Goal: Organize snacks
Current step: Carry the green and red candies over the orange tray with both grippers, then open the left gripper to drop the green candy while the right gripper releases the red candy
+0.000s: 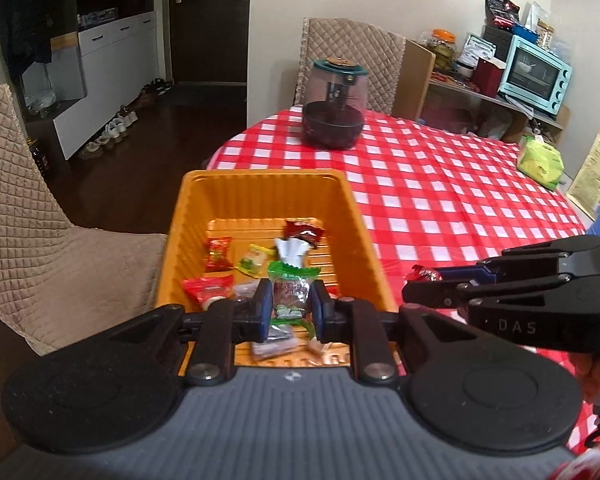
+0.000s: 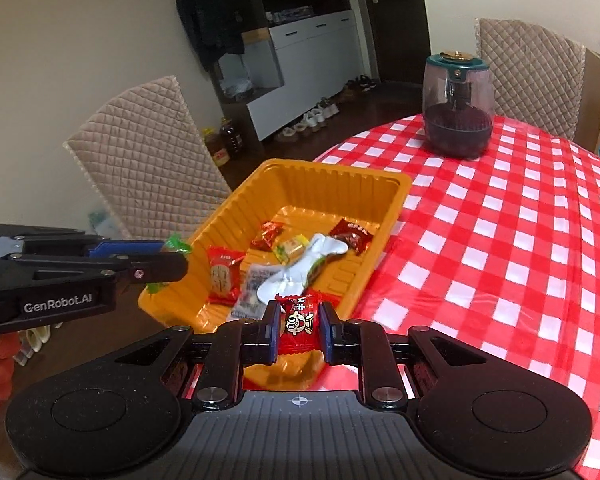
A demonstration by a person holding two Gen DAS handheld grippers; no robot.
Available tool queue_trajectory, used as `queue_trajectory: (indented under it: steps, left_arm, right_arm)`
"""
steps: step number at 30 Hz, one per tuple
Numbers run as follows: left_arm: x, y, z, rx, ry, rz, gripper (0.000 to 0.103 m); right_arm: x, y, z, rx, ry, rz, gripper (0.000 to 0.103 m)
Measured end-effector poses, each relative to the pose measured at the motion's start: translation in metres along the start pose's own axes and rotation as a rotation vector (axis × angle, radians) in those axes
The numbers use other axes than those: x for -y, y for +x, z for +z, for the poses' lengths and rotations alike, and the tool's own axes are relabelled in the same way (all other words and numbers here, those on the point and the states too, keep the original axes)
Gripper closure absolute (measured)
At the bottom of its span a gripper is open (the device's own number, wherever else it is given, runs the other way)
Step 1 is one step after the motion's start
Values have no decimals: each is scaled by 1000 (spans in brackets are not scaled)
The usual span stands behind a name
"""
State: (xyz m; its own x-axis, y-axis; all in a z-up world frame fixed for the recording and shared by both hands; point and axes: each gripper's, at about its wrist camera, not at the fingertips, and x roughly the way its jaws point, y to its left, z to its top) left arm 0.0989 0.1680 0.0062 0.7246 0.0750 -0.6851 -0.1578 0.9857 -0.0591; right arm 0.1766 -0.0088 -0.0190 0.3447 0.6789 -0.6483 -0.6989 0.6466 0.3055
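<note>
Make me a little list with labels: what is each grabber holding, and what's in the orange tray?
left gripper: shut on the green packet, held over the near end of the tray
right gripper: shut on the red candy, by the tray's near right corner
orange tray: on the checked tablecloth at the table's edge, holding several wrapped snacks
snacks inside: red packets, a yellow one, a white wrapper
farther back: dark jar with a green lid

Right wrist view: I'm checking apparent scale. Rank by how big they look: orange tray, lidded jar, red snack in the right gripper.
1. orange tray
2. lidded jar
3. red snack, though it is nearest the camera and so looks enlarged.
</note>
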Motion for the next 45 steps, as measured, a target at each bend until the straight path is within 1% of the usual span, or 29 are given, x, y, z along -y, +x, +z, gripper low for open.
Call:
queue_trajectory:
  steps: [9,21,32,39,45]
  left_arm:
    - [-34,17,10,-4,13,-7,84]
    - [-62,49,30,-17,37,-26,84]
    - [-70,77,40,-41,41,-39,84]
    - [-72,92,41,-63,46,-48,84]
    - [-74,101,43,-74,49,-58,84]
  right_arm:
    - [-1,29,16,6,34,-70,83]
    - [8,75,37,-7,68,-131,82]
    - [14,109,51,-31,63,-170,82]
    - [19,121,56,-30,67,-208,82]
    - [21,124,57,-38,65,-223,79]
